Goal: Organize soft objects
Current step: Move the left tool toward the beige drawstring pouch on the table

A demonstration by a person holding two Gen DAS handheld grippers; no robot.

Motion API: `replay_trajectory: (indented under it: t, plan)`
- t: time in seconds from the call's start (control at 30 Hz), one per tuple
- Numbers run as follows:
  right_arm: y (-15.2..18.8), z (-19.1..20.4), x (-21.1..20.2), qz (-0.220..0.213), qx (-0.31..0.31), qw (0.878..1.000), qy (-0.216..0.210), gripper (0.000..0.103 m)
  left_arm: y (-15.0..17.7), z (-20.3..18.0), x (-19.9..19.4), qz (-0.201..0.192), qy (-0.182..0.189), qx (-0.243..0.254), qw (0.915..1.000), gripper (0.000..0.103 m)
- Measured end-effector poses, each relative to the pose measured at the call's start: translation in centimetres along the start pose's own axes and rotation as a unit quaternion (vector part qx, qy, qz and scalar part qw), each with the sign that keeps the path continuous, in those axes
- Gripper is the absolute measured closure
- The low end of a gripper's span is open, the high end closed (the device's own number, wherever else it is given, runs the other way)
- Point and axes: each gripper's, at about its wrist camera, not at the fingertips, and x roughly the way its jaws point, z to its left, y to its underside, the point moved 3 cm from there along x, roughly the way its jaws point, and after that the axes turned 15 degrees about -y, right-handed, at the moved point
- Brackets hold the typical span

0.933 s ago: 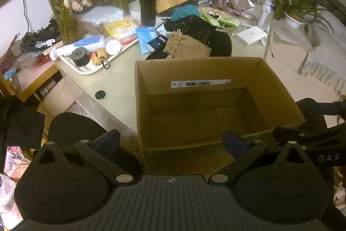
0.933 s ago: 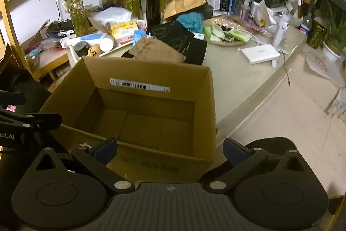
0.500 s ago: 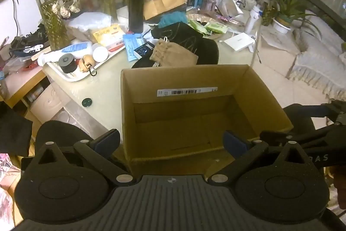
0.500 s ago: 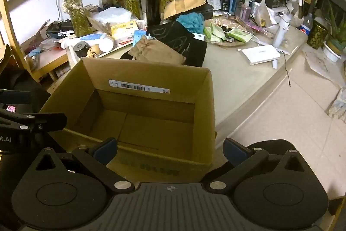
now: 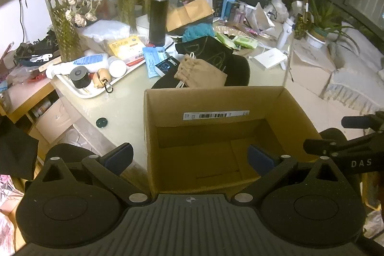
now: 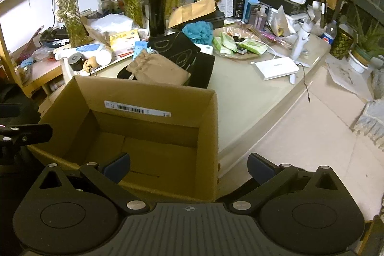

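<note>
Both grippers had edged toward the open cardboard box [image 5: 216, 136]; the left gripper [image 5: 190, 157] and right gripper [image 6: 188, 166] held their fingers wide, empty. Apparently a tan drawstring pouch [image 6: 158, 71] lay on the table [image 6: 242, 97] behind it.

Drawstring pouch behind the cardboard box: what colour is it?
Tan drawstring pouch, clearest in the right wrist view.

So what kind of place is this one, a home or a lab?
Most likely a lived-in home, not a lab. A cluttered table holds bamboo in vases, a flask, toiletries and wipe packs, and a fringed sofa throw sits beside it. An empty box stands at the near edge.
</note>
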Motion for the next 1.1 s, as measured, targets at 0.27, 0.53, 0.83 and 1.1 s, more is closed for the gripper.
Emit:
replay_trajectory:
  t: [0.27,0.53,0.83,1.1]
  plan:
    - [-0.9,-0.3,-0.1,-0.006,-0.006,1.0,0.008,0.0,-0.9,0.7,0.2,0.004,-0.012,0.0,0.9999,0.0]
    - [-0.5,-0.4,0.2,-0.005,-0.001,1.0,-0.003,0.0,-1.6,1.5,0.1,0.002,-0.009,-0.001,1.0,0.0]
    - [-0.3,-0.6,-0.5,-0.026,-0.005,0.999,-0.035,0.0,-2.0,2.2,0.4,0.002,0.004,-0.02,0.9998,0.0]
    - [-0.5,-2.2,-0.6,-0.034,0.013,0.998,-0.057,0.0,-2.3,2.1,0.3,-0.017,0.028,-0.027,0.9991,0.0]
